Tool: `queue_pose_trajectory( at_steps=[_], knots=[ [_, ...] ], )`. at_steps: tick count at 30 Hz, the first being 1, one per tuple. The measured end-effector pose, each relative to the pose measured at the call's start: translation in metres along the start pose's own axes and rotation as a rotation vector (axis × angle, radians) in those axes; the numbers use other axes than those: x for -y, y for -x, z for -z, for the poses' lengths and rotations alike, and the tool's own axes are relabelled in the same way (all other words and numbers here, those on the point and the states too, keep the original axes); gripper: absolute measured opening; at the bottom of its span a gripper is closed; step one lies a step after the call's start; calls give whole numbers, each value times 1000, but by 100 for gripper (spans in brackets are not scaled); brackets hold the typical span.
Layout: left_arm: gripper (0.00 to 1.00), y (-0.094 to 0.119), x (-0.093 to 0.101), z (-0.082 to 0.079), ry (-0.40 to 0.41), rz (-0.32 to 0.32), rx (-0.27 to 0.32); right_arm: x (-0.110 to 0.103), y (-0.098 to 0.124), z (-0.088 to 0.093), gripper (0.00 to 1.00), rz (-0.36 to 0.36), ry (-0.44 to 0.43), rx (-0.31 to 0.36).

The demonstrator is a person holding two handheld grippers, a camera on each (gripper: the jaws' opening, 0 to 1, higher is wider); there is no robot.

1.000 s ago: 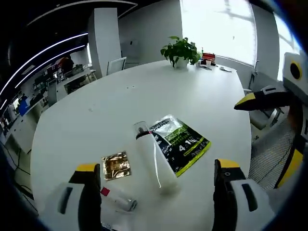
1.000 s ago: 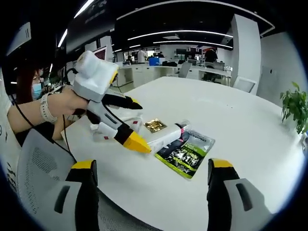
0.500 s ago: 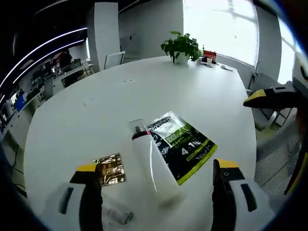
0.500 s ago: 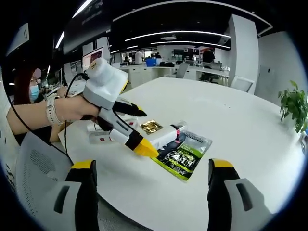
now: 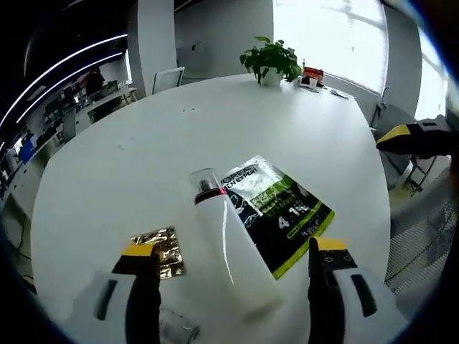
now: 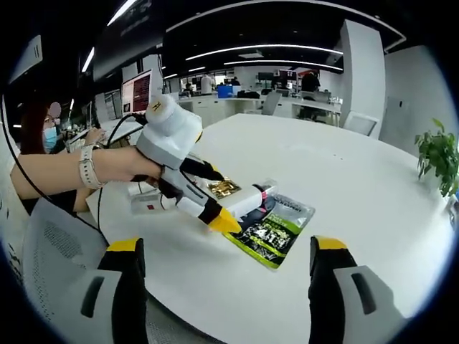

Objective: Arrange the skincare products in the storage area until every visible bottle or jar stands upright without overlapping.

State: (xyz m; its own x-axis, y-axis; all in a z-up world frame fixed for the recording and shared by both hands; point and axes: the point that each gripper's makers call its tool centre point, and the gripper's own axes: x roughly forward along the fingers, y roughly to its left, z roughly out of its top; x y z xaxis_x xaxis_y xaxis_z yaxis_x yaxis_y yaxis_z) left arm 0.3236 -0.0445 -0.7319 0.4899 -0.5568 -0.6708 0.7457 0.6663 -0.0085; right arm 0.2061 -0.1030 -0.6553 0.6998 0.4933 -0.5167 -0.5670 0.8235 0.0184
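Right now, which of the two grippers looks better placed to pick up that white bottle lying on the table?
Probably the left gripper: its open jaws already straddle the lying white bottle. The right gripper hangs back off the table's edge.

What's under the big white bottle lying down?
The white bottle lies on its side on the white table, with one edge overlapping the green and black sachet. Whatever sits directly beneath the bottle is covered.

White table (image 5: pixel 143 129): white tube (image 5: pixel 229 244) lying, green sachet (image 5: pixel 283 211), gold sachet (image 5: pixel 163 247), potted plant (image 5: pixel 271 61).
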Motion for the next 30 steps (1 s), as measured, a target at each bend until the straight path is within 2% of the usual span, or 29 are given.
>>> queue_pose_trajectory(
  at_steps=[3,6,20,25,30],
  knots=[
    [79,-5,0,5,0,4,-21,0,0,-1,95,-1,3,1],
    [68,-8,2,8,30,14,-36,1,0,0,95,-1,-2,-1],
    [62,-18,2,24,35,14,-99,5,-4,2,94,2,-12,-10],
    [58,-19,-1,23,6,13,-109,4,-5,4,88,-2,-24,-21],
    [55,-22,1,21,-37,17,-125,4,-6,4,89,-4,-22,-21]
  ],
)
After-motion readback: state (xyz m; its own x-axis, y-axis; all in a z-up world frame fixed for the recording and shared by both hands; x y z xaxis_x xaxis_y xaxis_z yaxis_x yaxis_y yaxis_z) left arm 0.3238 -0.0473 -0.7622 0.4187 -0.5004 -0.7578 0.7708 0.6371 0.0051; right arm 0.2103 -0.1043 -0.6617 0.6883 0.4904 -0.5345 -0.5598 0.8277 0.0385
